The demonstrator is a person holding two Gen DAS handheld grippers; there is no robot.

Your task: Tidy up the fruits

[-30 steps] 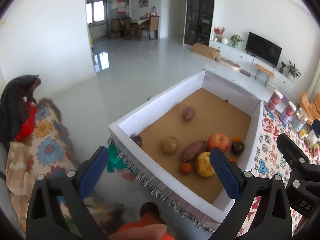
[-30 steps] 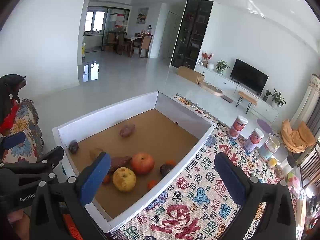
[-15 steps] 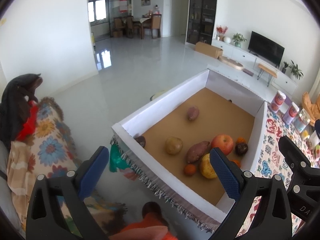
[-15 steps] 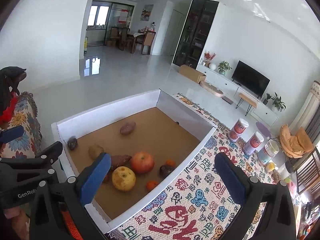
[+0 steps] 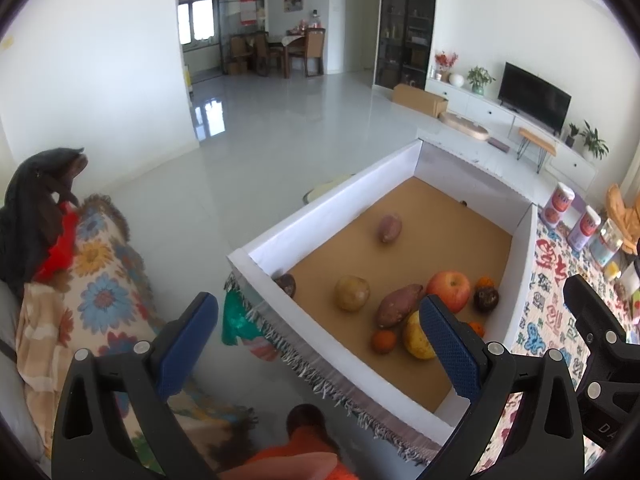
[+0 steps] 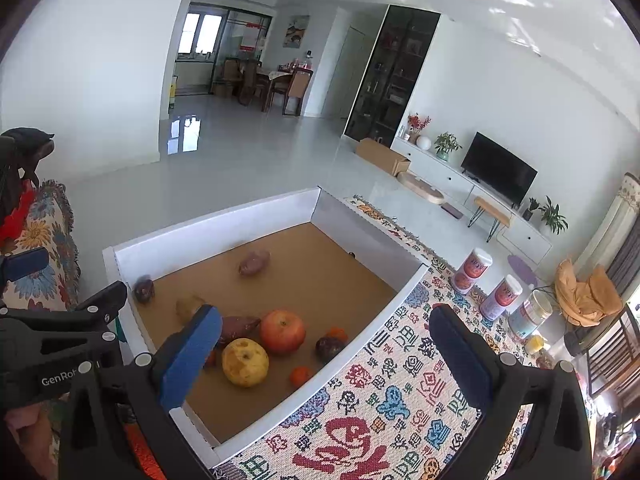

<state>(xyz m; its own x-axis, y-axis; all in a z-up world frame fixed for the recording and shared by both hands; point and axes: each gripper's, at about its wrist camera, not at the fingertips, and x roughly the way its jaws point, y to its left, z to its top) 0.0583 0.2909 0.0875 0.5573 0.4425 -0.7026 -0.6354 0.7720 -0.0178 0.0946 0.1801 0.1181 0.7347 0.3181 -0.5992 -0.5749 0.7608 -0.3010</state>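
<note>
Both your left tool [image 5: 316, 332] & right tool [image 6: 326, 344] are spread wide w/ nothing held (fruit's all loose in the white box [image 6: 208, 236]), so drop the right one straight over the yellow pear [image 6: 245, 362] and pinch gently.

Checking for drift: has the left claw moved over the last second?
Yes. The left claw has pulled back and leftward slightly; the white box now sits further right in its view.
</note>
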